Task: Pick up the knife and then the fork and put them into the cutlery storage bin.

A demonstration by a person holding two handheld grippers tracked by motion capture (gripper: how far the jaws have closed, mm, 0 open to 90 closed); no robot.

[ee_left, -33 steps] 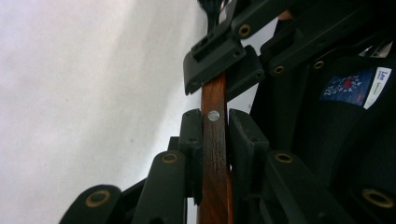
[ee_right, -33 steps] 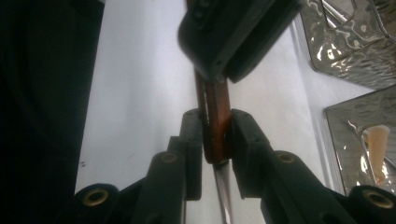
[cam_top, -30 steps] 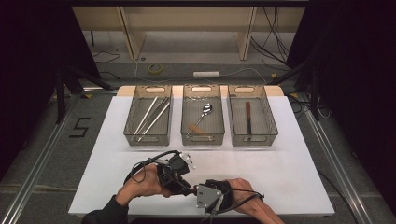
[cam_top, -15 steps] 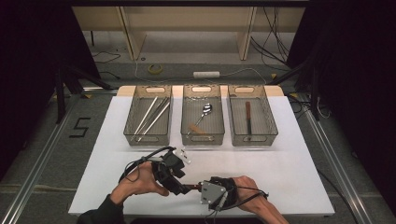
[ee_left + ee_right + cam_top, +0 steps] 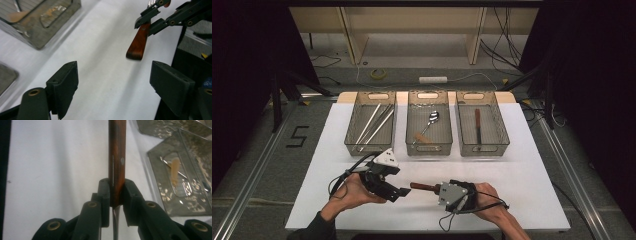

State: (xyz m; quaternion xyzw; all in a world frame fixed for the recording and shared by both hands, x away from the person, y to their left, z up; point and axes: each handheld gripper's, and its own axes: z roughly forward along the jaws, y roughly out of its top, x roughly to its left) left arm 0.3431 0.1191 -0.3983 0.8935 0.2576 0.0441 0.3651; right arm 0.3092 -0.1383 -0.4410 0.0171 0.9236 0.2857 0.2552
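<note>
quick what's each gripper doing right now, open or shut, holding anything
Left gripper: open, fingers wide apart, holding nothing.
Right gripper: shut on the reddish-brown wooden handle of a piece of metal cutlery, handle pointing toward the left gripper.

The left gripper (image 5: 404, 192) is held with its black jaws spread wide apart and pointed toward the right gripper (image 5: 436, 188). The right gripper's jaws are clamped together, aimed back at the left one. Both are carried low by bare hands, the forearms angled inward.
</note>
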